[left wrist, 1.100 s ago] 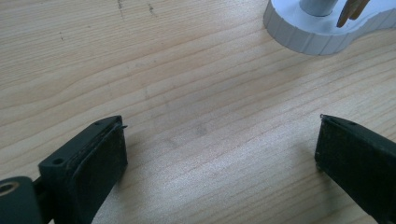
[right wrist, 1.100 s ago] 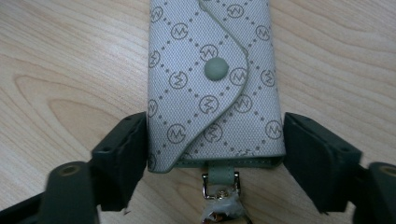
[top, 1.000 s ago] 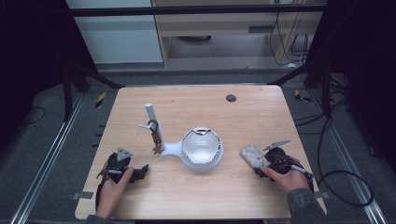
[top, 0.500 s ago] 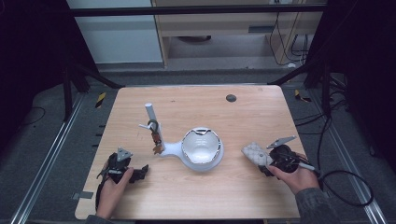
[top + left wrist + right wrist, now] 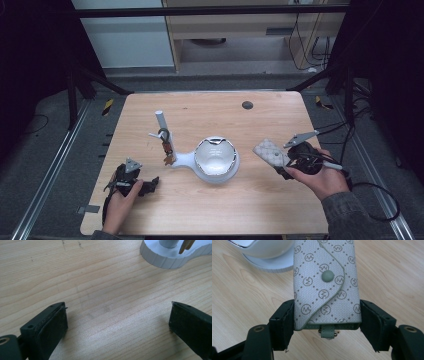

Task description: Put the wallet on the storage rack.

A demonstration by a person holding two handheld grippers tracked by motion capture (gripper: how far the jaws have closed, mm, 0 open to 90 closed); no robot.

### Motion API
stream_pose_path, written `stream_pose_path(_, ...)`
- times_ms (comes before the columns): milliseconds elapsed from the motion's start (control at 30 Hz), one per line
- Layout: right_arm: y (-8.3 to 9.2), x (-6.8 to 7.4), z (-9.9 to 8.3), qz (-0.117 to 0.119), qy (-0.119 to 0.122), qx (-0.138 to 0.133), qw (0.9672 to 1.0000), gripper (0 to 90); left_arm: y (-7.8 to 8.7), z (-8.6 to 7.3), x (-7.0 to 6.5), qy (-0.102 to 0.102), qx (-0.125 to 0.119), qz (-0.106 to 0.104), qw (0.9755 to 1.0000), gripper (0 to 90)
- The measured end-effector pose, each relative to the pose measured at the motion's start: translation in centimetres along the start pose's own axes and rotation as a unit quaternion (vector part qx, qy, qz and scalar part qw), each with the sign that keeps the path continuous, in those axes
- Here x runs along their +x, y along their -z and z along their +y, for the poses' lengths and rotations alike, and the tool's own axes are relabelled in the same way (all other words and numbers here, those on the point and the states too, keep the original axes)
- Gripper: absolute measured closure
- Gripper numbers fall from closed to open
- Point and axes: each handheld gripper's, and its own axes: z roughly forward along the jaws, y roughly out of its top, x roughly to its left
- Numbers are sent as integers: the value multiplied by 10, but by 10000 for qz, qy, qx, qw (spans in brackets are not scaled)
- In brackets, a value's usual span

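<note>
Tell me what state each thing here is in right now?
Pouch: flap snapped shut, clamped by its sides, lifted off the table.
Right gripper: shut on the pouch.
Left gripper: jaws wide open, nothing between them, low over the table.
White bowl stand: upright, untouched.
Keys: hanging on the stand's post.

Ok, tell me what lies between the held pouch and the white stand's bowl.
Nothing: in the high view only bare tabletop separates the patterned key pouch, clamped in the right gripper, from the white stand's bowl.

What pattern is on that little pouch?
Pale grey pouch, dotted diamond grid with circled M logos; clearest in the right gripper view.
</note>
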Motion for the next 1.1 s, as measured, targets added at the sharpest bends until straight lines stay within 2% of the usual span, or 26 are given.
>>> stream_pose_path(400,9,17,23,177,428,134,9988,321,1,-1,-1,15,-3,-5,10000,11)
stream_pose_path(933,7,38,38,392,739,199,9963,321,1,-1,-1,12,0,-7,10000,10)
stream_pose_path(1100,4,49,46,498,866,252,9947,321,1,-1,-1,13,1,-8,10000,9)
